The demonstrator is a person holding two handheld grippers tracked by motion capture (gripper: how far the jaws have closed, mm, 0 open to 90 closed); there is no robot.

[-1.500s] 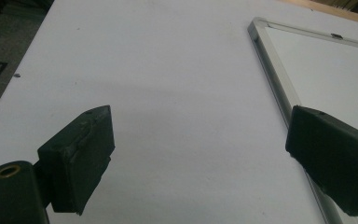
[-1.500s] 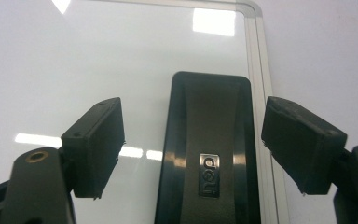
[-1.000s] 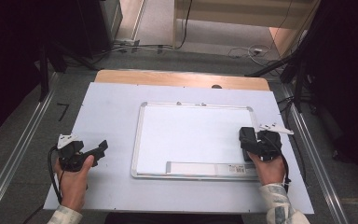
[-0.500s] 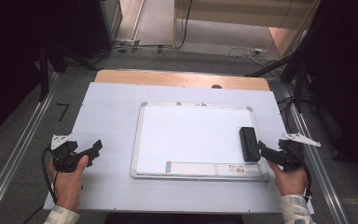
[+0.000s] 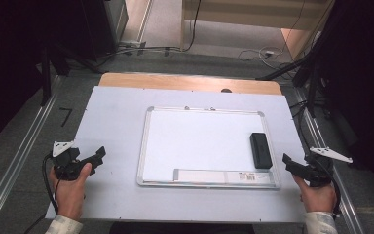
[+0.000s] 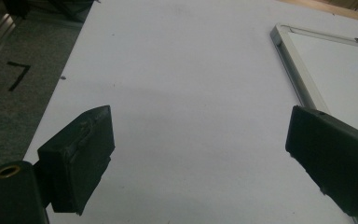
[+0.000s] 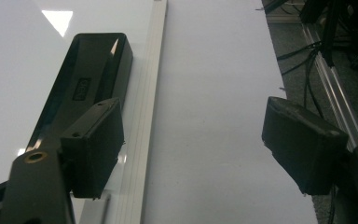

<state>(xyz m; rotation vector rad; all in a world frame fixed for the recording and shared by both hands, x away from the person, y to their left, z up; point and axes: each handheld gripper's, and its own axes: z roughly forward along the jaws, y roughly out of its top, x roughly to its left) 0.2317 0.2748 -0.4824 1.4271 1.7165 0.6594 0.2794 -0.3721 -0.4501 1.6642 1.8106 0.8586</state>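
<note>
High view: the eraser (image 5: 261, 150) lies flat on the whiteboard (image 5: 199, 141), near its right edge, long side running near to far. A second ago the right gripper (image 5: 288, 161) stood over it; now it sits off the board's right edge on the table (image 5: 117, 117), well apart from the eraser, jaws spread with nothing between them. The left gripper (image 5: 99, 153) rests at the near left, jaws also apart and empty, unchanged.

Left gripper view: 2 black jaws wide apart over bare table, the whiteboard frame at far right.

Right gripper view: jaws wide, the eraser (image 7: 91, 84) ahead and left of the left jaw, untouched, just inside the frame.

Judgement: the eraser looks set down and released, so the wiping work seems finished or paused.
</note>
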